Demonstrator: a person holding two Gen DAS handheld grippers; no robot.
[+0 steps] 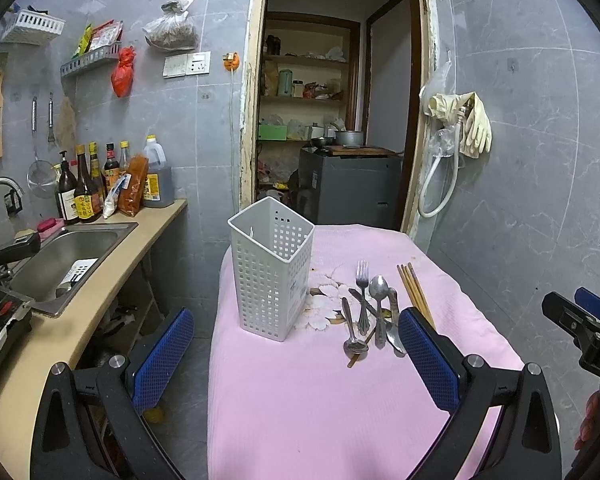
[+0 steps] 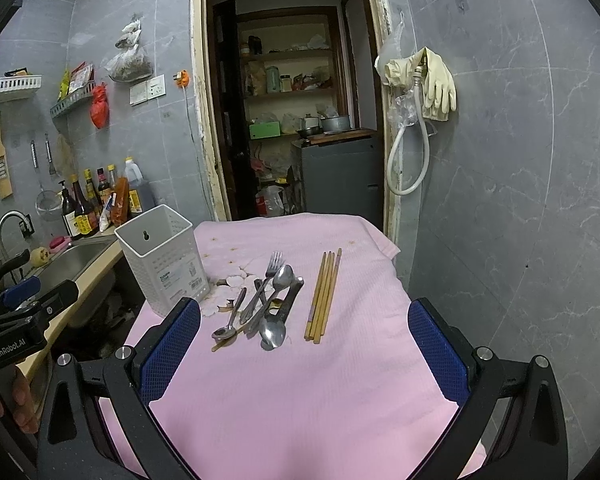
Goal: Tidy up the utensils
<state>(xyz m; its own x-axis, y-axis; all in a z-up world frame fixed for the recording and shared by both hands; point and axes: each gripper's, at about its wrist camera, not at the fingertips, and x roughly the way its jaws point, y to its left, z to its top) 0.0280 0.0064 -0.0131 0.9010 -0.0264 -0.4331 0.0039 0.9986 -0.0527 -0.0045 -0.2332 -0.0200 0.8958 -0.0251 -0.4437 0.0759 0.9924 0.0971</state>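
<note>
Utensils (image 2: 266,300) lie loose beside the white holder (image 2: 162,258); both grippers' jaws gape empty.

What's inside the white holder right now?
The holder looks empty: both views show only bare white inner walls near its rim. Its floor is hidden by the walls, so something short lying at the bottom can't be ruled out. The cutlery and chopsticks lie on the cloth.

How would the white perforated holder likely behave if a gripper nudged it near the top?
The holder looks like thin perforated plastic, so probably light. It appears empty and stands tall on a soft pink cloth, so a high nudge may tip it rather than slide it.
</note>
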